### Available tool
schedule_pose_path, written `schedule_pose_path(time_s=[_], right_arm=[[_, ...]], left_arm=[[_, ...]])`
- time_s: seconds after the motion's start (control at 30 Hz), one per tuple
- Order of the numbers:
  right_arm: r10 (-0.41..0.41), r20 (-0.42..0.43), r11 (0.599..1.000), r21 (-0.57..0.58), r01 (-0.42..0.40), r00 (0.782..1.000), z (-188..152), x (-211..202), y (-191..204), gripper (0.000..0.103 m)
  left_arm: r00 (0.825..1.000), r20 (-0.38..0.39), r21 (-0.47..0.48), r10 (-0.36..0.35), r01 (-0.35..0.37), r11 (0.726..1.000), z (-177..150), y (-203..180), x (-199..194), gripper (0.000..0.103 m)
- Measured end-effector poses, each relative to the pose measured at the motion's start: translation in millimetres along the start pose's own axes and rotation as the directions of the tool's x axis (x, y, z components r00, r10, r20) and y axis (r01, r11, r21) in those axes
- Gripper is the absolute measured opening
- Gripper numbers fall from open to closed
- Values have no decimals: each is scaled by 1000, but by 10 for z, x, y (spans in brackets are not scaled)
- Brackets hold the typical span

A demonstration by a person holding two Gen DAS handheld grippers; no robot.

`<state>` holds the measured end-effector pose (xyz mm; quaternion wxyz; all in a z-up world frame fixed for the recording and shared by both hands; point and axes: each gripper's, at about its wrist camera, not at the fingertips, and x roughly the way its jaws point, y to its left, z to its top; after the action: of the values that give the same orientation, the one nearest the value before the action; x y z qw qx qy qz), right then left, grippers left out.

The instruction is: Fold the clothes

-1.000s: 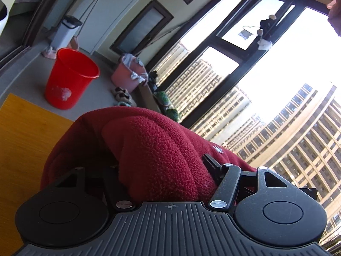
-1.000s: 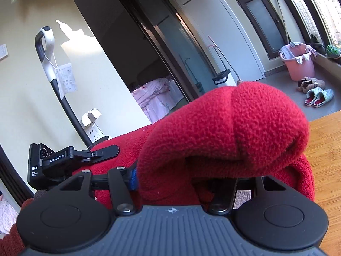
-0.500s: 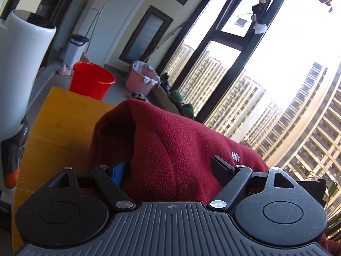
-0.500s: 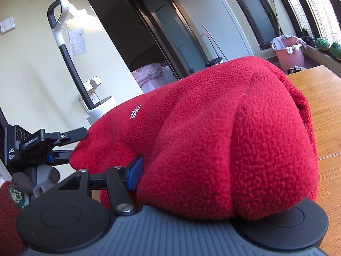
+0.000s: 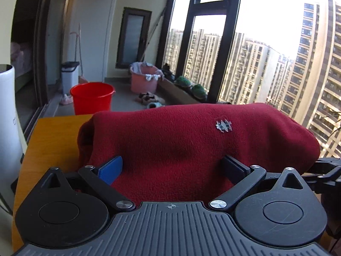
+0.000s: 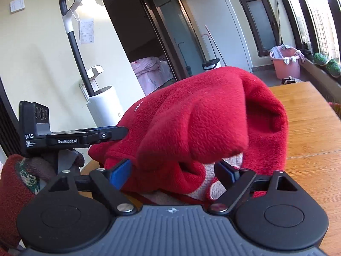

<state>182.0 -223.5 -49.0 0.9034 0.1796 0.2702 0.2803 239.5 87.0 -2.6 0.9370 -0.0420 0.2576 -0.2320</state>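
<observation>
A red fleece garment (image 5: pixel 191 145) sat bundled on a wooden counter (image 5: pixel 53 140), filling the middle of both views as a thick, rounded mound several layers deep. In the left wrist view it read as a smooth, wide roll with a small white embroidered logo (image 5: pixel 223 125) right of centre. The left claw (image 5: pixel 173 167) stood spread wide, its blue-padded fingers on either side of the fleece with cloth lying between them, not clamped on it. The right claw (image 6: pixel 173 170) was likewise spread, its blue pads flanking a looser, puckered end of the bundle, where a pale inner lining (image 6: pixel 230 162) showed at lower centre. Both claws seemed placed at the near edge so as to press or tidy the bundle, though whether it was a finished fold or a stage of one could not be told. Only the right view showed the other handheld device at centre left, with a person's sleeve (image 6: pixel 12 196) in the lower left corner, and a stick vacuum (image 6: pixel 74 42) against the wall at upper left. Only the left view showed the red bucket (image 5: pixel 92 98) at centre left and the tower blocks through the window on the right.
</observation>
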Motion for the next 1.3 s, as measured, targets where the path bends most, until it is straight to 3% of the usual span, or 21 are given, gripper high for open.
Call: schedule_pose_path(time_s=[0.07, 0.43, 0.6, 0.67, 0.83, 1.07, 1.3], right_arm=[[8, 7, 1000, 12, -8, 1000, 77, -18, 10, 103], [52, 47, 996, 74, -55, 998, 504, -118, 67, 103], [-104, 55, 993, -50, 107, 993, -154, 193, -52, 103], [-133, 63, 987, -86, 139, 989, -179, 180, 30, 103], [-140, 26, 980, -140, 142, 990, -5, 314, -16, 103], [-63, 23, 984, -167, 66, 998, 155, 399, -226, 103], [-90, 74, 984, -147, 100, 993, 46, 295, -147, 103]], left_arm=[[1000, 2, -87, -29, 29, 996, -31, 131, -40, 102], [1000, 4, -60, -18, 18, 998, -81, 108, -101, 103], [1000, 0, -19, -11, 11, 1000, -233, 12, -166, 103], [1000, 7, -12, 1, -1, 1000, -271, -23, -165, 103], [1000, 27, -77, 6, -4, 997, -244, 9, -111, 103], [997, 41, -90, 66, -62, 994, -186, -97, 8, 103], [996, 53, -88, 66, -61, 994, -243, -97, 9, 103]])
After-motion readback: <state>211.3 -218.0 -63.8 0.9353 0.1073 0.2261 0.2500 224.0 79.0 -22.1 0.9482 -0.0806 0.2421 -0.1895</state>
